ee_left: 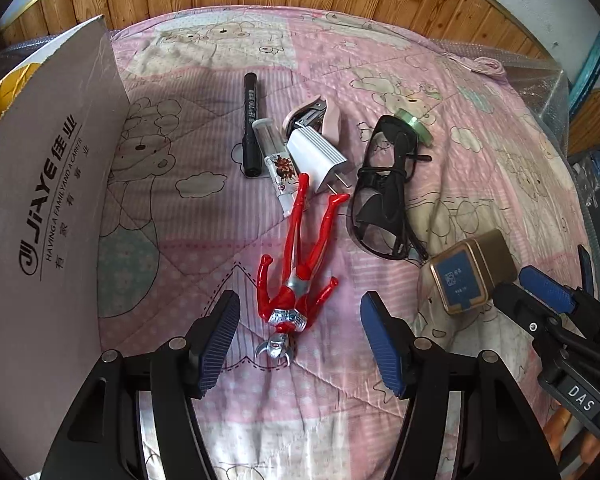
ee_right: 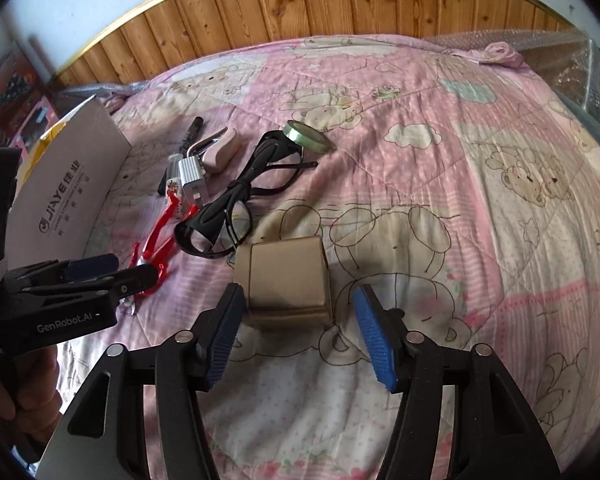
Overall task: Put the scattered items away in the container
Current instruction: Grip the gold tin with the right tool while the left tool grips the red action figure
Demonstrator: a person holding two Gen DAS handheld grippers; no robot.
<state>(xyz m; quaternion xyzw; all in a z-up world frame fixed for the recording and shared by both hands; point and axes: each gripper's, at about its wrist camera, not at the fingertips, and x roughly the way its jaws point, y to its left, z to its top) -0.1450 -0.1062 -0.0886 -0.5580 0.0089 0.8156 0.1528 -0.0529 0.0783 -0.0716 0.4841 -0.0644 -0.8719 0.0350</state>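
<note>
A red and silver toy figure lies on the pink quilt with its head between the fingers of my open left gripper. Beyond it are a black marker, a clear tube, a white charger plug, a pink stapler, black glasses and a green tape roll. A gold tin sits just ahead of my open right gripper, partly between its blue pads. The cardboard box flap stands at the left.
The quilt covers a bed against a wooden panel wall. A hand holds the left gripper at the left of the right wrist view. Bubble wrap lines the far right bed edge.
</note>
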